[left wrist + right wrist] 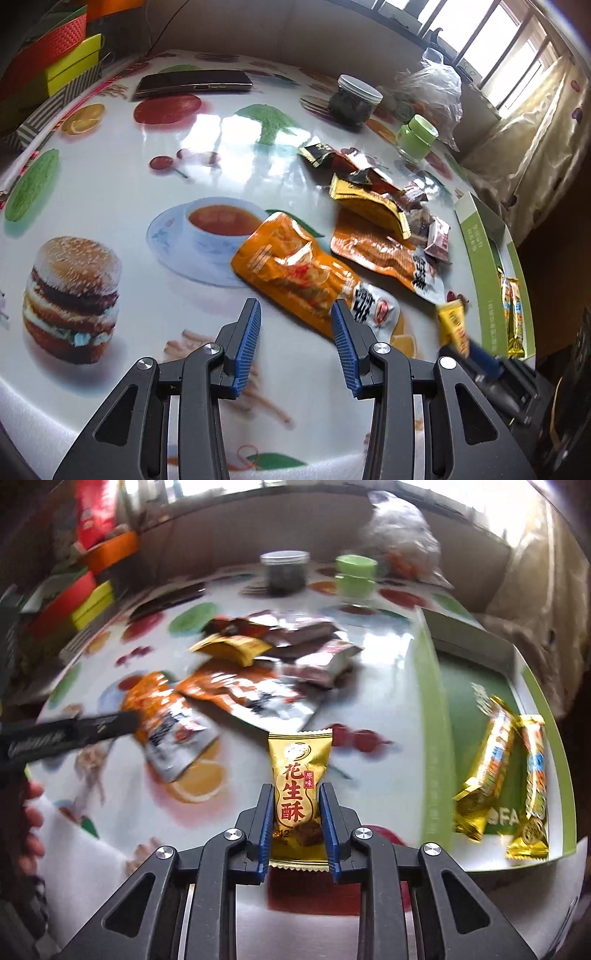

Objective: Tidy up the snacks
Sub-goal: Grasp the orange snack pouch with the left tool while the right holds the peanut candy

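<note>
My right gripper point(296, 794) is shut on a gold peanut-candy packet point(298, 775), held above the table left of a green box point(432, 716); the packet also shows in the left wrist view point(452, 325). Two gold snack bars point(487, 760) lie inside the box. My left gripper point(295, 314) is open and empty, just in front of an orange snack pouch point(295, 273). A second orange pouch point(384, 254) and a heap of small dark and yellow packets point(369, 192) lie beyond it.
A dark jar point(354, 99), a green-lidded jar point(417, 136) and a plastic bag point(436, 88) stand at the table's far side. A phone point(192, 83) lies far left. Coloured boxes point(70, 62) are stacked beside the table's left edge.
</note>
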The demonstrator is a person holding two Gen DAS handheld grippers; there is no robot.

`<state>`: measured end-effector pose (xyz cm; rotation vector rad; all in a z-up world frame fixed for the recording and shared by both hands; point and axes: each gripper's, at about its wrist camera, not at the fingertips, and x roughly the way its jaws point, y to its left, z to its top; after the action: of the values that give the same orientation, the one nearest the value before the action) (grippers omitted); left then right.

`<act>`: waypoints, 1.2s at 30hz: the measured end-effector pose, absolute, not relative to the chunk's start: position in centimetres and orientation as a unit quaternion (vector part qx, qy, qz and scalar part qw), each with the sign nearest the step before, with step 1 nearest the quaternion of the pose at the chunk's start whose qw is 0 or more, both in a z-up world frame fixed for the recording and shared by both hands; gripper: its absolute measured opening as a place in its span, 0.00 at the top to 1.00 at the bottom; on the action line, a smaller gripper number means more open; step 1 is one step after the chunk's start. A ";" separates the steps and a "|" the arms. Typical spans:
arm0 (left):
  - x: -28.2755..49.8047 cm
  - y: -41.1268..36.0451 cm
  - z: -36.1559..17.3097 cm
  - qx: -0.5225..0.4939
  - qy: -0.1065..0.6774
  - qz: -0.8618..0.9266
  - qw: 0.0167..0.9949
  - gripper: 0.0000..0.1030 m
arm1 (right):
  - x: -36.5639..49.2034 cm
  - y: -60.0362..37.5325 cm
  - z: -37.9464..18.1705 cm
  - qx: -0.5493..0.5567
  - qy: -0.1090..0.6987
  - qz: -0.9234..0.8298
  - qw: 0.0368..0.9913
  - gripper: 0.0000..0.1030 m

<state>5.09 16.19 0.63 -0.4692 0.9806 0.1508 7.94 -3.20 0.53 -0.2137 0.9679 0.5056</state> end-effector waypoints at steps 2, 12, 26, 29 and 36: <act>5.5 16.2 0.7 -0.225 0.468 0.072 0.851 0.60 | 7.6 -2.4 0.6 -0.111 0.457 0.252 0.845 0.78; 6.0 16.7 0.8 -0.226 0.471 0.076 0.849 0.50 | 8.6 1.5 0.4 -0.148 0.458 0.297 0.825 0.78; 7.6 15.7 0.9 -0.214 0.486 0.064 0.845 0.50 | 6.3 2.7 0.3 -0.104 0.463 0.396 0.786 0.78; 8.0 14.9 1.0 -0.207 0.491 0.067 0.844 0.46 | 6.6 1.4 0.4 -0.097 0.464 0.368 0.800 0.78; 9.1 13.2 0.9 -0.167 0.503 0.102 0.842 0.39 | 7.1 -3.3 0.5 -0.066 0.467 0.317 0.823 0.78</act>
<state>9.07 13.17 0.88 -0.3536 1.0631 0.2153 7.14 -3.27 0.52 -0.1402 0.9932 0.6750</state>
